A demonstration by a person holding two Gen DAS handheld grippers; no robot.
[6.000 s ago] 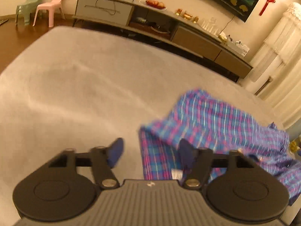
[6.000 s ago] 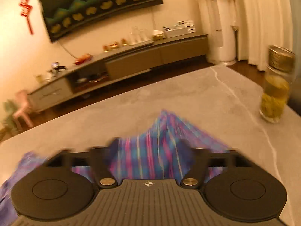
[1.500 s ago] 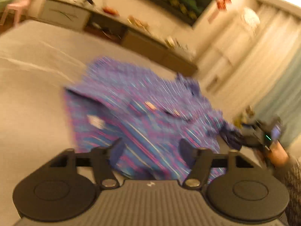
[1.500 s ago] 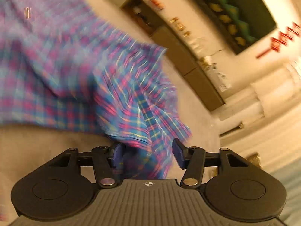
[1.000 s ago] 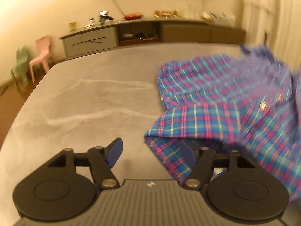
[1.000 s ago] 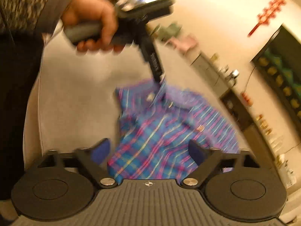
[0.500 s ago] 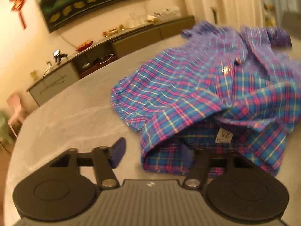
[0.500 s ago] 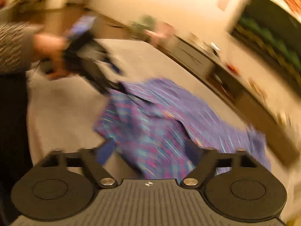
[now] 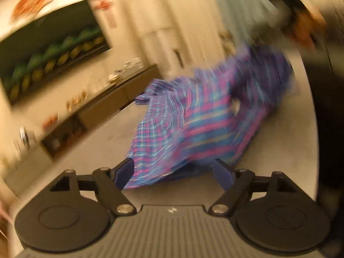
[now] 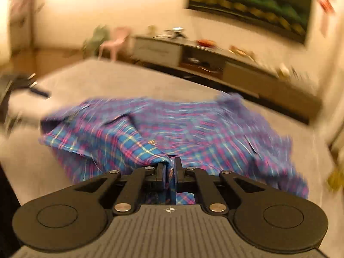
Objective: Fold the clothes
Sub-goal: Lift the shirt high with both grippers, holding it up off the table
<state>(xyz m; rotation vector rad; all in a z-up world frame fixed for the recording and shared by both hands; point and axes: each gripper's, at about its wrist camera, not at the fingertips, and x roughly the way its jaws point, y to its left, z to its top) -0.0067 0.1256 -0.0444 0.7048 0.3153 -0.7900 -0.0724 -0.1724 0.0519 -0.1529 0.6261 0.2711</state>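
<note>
A blue, pink and purple plaid shirt (image 9: pixel 200 120) lies crumpled on the grey table (image 9: pixel 286 150). My left gripper (image 9: pixel 174 172) is open, its fingers either side of the shirt's near edge; whether they touch it is blurred. In the right wrist view the shirt (image 10: pixel 176 129) spreads across the table (image 10: pixel 120 81). My right gripper (image 10: pixel 170 168) is shut on a fold of the shirt's near edge. The other gripper and hand show blurred at the far left (image 10: pixel 23 83).
A long low TV cabinet (image 10: pixel 215 62) with small items stands along the wall beyond the table, under a dark wall picture (image 10: pixel 249 2). Pink and green small chairs (image 10: pixel 111 40) stand at the back left. My dark-sleeved arm (image 9: pixel 322 68) is at the right.
My right gripper has closed on a fold of the shirt; it was open half a second ago. The left gripper has swung round to another edge of the shirt and stays open.
</note>
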